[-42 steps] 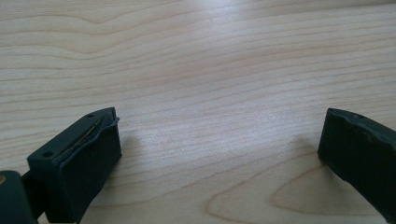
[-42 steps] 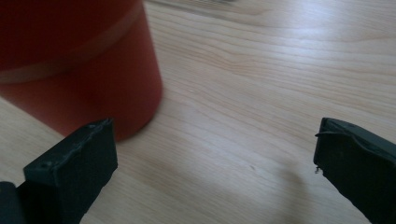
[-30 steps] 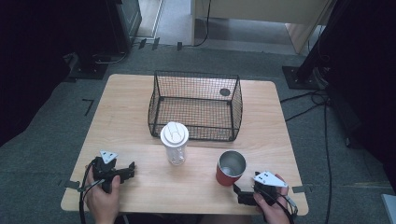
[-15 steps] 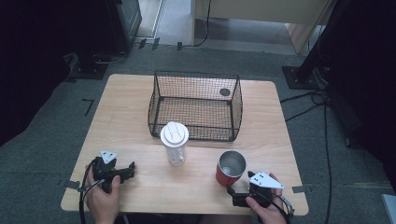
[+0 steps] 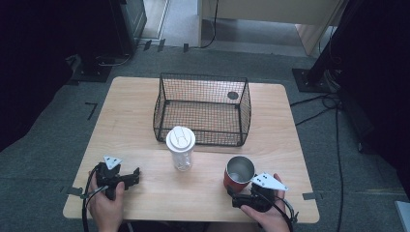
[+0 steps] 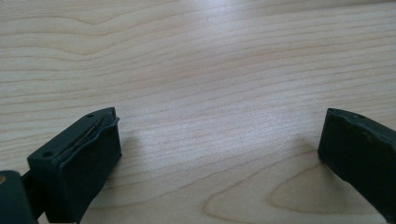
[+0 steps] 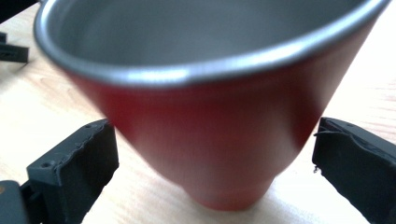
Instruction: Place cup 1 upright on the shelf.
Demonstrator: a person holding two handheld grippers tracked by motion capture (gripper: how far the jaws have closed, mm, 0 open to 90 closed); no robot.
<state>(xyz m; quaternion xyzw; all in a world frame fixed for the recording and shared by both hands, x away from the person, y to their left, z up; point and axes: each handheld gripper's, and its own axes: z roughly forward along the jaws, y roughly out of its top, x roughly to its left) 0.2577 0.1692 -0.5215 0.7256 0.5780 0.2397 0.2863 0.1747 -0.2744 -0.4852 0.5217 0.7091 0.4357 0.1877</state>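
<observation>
Right hand-held gripper (image 5: pixel 232 199) closer to red cup (image 5: pixel 238 172) — jaws reopened.

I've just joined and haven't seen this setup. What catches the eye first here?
A red metal cup stands near the table's front edge between the open jaws of the right tongs, not yet gripped. Behind it sits a black wire basket, with a white-lidded clear bottle just before it.

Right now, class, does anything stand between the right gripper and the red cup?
Nothing visible does. The right gripper has its jaws open to either side of the red cup, with bare table gaps between pads and cup wall. The bottle and basket stand off to the side.
</observation>
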